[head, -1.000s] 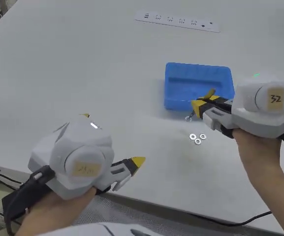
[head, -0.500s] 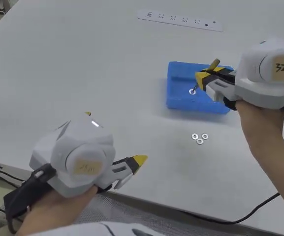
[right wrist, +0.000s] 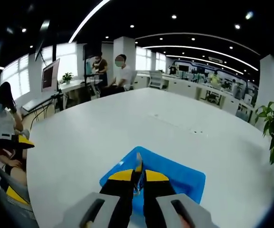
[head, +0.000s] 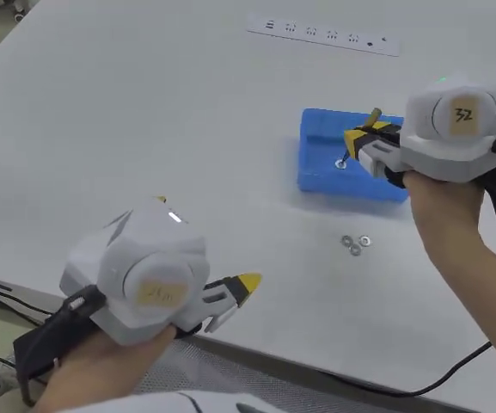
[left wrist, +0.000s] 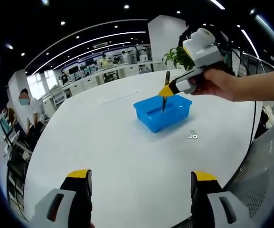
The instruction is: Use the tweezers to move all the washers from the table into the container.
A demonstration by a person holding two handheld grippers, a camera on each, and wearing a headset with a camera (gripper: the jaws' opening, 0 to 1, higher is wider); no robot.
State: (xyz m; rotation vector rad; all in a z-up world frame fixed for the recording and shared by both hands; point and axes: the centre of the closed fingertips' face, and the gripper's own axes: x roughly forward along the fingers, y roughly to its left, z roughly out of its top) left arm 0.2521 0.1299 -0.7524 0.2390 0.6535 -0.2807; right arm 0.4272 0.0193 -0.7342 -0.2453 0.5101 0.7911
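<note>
A second ago the right tool [head: 361, 148] held the tweezers [head: 356, 144] at the near edge of the blue container [head: 315, 176], with the tip and its washer [head: 340, 163] just outside over the bench [head: 144, 112]. Since then the tool has gone up and over the rim, and the tip with the washer is now over the inside of the container. Whether the washer touches the container floor cannot be told. The three loose washers [head: 356, 244] lie in the same small cluster on the bench, near the container's front wall and apart from it. The left tool [left wrist: 137, 179] has stayed low at the near bench edge.

The right tool is clenched on the tweezers, its yellow-tipped jaws close together with the tweezers between them. The left tool is released, its jaws wide apart with nothing between them.

In the head view the tweezers' long axis runs from the upper right down to the lower left, tip lowest. The left gripper view gives them side-on, close to upright with the tip pointing down into the container's opening, but there the tip is too small to make out a washer. The right gripper view looks along the tweezers at the container below, with people [right wrist: 122, 71] at desks beyond the bench. The head view takes in a power strip [head: 325, 36] at the far side.
</note>
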